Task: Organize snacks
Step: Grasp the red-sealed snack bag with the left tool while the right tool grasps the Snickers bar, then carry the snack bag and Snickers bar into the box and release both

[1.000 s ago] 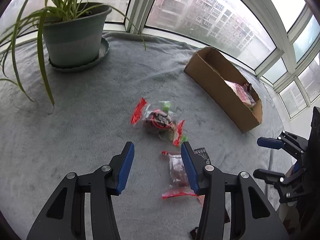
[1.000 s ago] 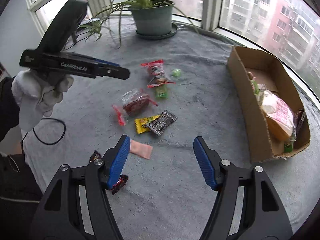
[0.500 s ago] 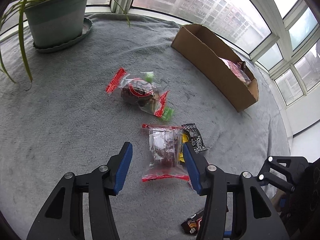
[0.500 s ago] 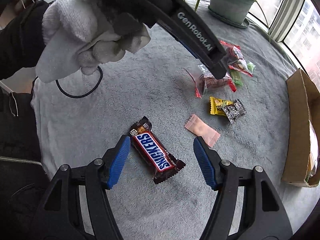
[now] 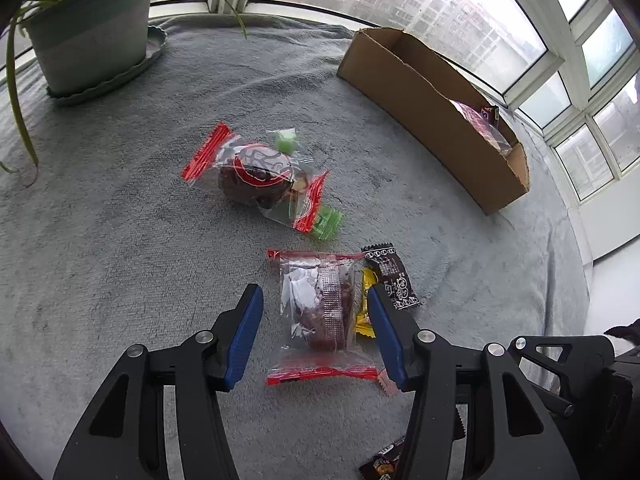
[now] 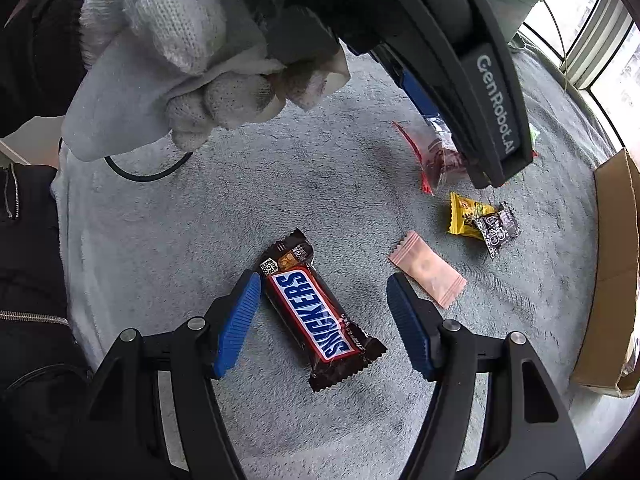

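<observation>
Left wrist view, my left gripper (image 5: pixel 316 320) unclenched astride a clear red-edged snack pack (image 5: pixel 320 312) on grey cloth (image 5: pixel 120 240), my right gripper (image 6: pixel 320 316) unclenched around a Snickers bar (image 6: pixel 320 312), cardboard box (image 5: pixel 420 112) nearby.

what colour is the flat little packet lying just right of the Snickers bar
Pale pink, plain with crimped ends. The packet shows best in the right wrist view, beside the Snickers bar.

My ribbed blue pads (image 6: pixel 236 320) hover over a glossy Snickers wrapper (image 6: pixel 318 312). Fuzzy grey cloth (image 6: pixel 360 184) lies beneath. The cardboard box (image 5: pixel 424 108) looks matt.
</observation>
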The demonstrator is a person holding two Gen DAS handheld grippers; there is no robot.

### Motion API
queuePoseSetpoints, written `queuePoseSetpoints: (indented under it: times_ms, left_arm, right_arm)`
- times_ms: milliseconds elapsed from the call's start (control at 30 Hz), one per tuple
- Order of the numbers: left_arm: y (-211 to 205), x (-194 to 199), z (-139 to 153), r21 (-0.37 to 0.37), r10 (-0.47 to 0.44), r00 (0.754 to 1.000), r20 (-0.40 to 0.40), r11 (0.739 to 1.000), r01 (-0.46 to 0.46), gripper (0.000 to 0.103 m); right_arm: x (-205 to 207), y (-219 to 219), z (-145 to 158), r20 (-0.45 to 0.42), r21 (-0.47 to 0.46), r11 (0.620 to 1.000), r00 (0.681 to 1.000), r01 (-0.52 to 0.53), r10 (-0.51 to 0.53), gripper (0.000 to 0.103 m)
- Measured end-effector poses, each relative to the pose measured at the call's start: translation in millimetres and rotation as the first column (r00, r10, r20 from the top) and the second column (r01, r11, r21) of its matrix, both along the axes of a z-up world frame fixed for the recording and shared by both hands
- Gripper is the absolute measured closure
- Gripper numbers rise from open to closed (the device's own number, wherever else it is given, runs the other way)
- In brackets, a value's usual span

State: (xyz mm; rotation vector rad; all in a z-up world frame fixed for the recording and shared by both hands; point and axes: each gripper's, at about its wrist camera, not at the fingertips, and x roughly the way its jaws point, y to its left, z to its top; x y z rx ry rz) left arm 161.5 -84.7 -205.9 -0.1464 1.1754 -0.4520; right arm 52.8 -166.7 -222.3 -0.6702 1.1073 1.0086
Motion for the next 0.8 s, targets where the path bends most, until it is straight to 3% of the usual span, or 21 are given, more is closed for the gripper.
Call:
queuePoseSetpoints:
  times_ms: [100, 267, 367, 500, 667, 800]
  left_arm:
    - [-2.2, -0.4, -1.4, 0.001, -0.003, 1.0, 0.001, 1.0, 0.003, 0.05]
    - [-1.7, 0.0, -2.9, -0.006, 0.009, 1.0, 0.003, 1.0, -0.009, 0.053]
    - [-1.5, 0.1, -3.5, -0.005, 0.009, 1.0, 0.003, 1.0, -0.009, 0.066]
    - [0.3, -0.8, -3.4, -0.005, 0.017, 1.0, 0.01, 1.0, -0.017, 0.072]
    - [3.4, -2.9, -2.1, -0.002, 0.025, 0.999, 0.021, 1.0, -0.025, 0.072]
    - [7.5, -5.3, 0.2, -0.004, 0.033, 0.999, 0.027, 0.999, -0.033, 0.072]
  right_arm:
    - [-2.7, 2.1, -0.7, -0.005, 0.002, 1.0, 1.0, -0.006, 0.006, 0.035]
    - [-5.7, 2.2, -1.1, -0.036, 0.016, 1.0, 0.999, -0.01, 0.011, 0.049]
    - [-6.0, 2.0, -1.6, -0.046, 0.012, 1.0, 0.999, -0.013, 0.014, 0.057]
    - [-8.3, 2.1, -1.4, -0.054, 0.014, 1.0, 0.999, 0.003, -0.003, 0.059]
    - [1.0, -4.5, -3.2, -0.074, 0.026, 0.999, 0.997, 0.033, -0.031, 0.069]
    - [5.5, -21.5, 3.2, -0.074, 0.039, 0.997, 0.995, 0.063, -0.061, 0.071]
